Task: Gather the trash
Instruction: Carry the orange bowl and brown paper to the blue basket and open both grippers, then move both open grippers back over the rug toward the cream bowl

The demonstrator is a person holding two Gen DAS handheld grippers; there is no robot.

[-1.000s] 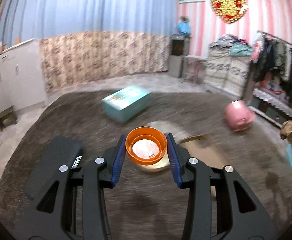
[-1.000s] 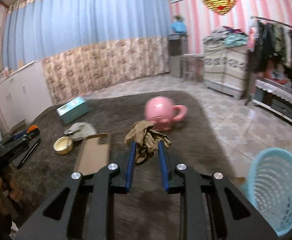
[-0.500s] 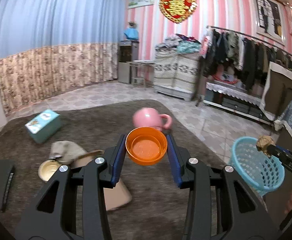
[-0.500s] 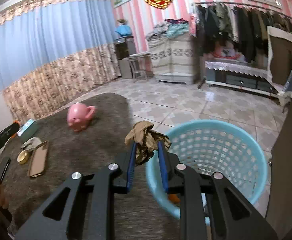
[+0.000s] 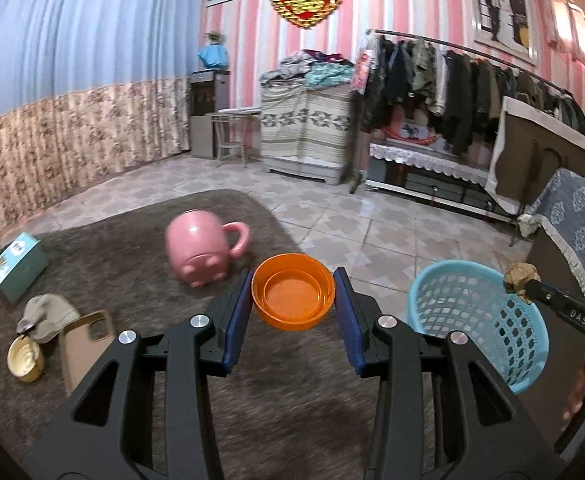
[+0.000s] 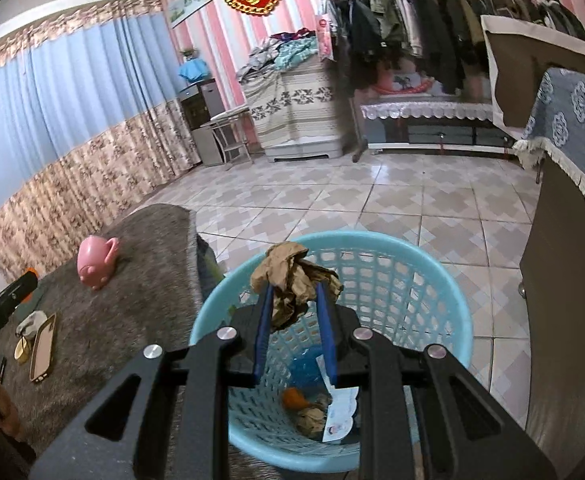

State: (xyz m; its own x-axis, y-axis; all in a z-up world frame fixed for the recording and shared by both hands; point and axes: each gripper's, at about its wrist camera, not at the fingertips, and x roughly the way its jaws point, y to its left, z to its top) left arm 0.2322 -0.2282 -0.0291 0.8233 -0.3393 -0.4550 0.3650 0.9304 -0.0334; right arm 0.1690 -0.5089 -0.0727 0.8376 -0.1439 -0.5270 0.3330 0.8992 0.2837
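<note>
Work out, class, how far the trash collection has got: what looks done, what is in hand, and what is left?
Done: some scraps already lie inside the blue basket. In hand: the right gripper holds crumpled brown paper above the basket, unreleased; the left gripper clamps an orange lid over the rug, short of the basket. Possibly left on the rug: a small tin and a crumpled cloth.

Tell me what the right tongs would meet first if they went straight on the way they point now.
Probably the blue basket: the right tongs, shut on crumpled brown paper, point down into its open mouth, toward the far wall or trash inside; depth unclear.
</note>
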